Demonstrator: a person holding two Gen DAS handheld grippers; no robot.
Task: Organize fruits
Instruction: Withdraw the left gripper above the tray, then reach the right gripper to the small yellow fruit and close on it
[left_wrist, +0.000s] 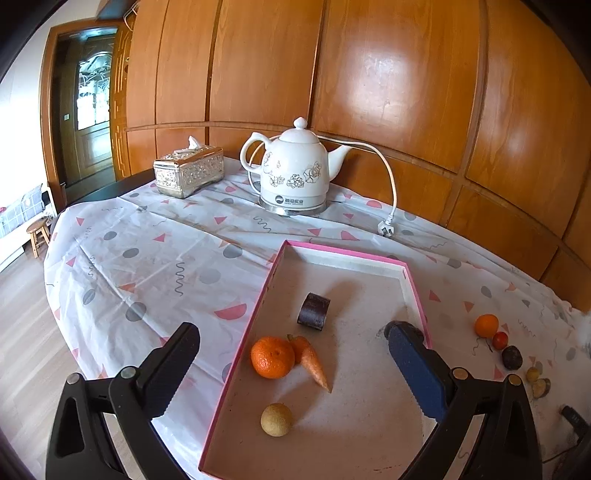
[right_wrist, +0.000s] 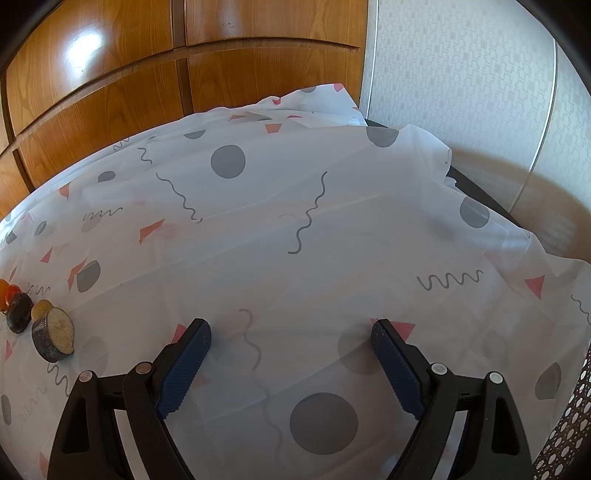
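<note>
The left claw (left_wrist: 291, 334) gapes wide and empty above the pink-rimmed tray (left_wrist: 345, 253) holding a tangerine (left_wrist: 272, 356) and carrot (left_wrist: 312, 360). The right claw (right_wrist: 291, 330) hangs spread apart, empty, over the tabletop (right_wrist: 332, 229).

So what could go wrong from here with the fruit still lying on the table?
The leftover fruit lies near the table's edge, so a nudge might roll a round piece off. The open left gripper must cross the pink tray's rim and could bump it. The loose tablecloth might snag the open right gripper.
</note>
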